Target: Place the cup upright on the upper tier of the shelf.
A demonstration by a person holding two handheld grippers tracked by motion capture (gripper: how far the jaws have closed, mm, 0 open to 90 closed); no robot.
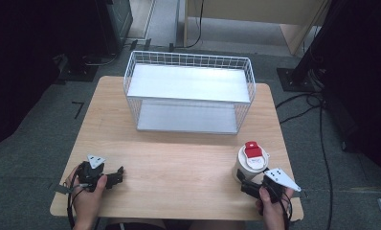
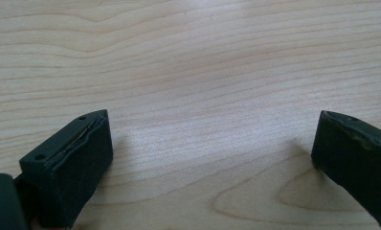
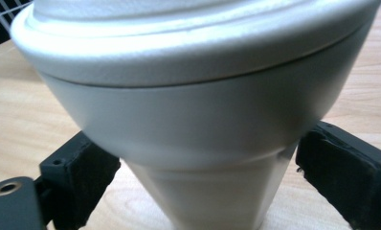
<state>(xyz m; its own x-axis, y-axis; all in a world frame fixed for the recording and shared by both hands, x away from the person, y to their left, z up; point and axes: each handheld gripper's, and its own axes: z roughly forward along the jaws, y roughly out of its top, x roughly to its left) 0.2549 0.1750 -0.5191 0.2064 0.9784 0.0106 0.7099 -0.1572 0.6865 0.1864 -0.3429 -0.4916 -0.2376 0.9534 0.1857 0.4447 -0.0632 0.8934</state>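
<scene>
White plastic cup with red-topped lid (image 1: 249, 162) stands between the right claw's (image 1: 246, 184) parted jaws, seemingly ungripped. Left claw (image 1: 116, 175) gapes over bare wooden bench (image 1: 179, 158).

A light wooden table (image 1: 179, 163) bears a white wire two-shelf rack (image 1: 188, 93) at its far middle, the open front toward the person. Near the right front corner a white lidded cup with a red flip cap (image 1: 251, 160) stands upright on the tabletop. The black two-jaw right gripper (image 1: 250, 186) lies just before it, one jaw at each side of the cup's lower body. The black two-jaw left gripper (image 1: 116, 176) rests near the left front corner, well apart from the cup, bare tabletop between its jaws.
</scene>
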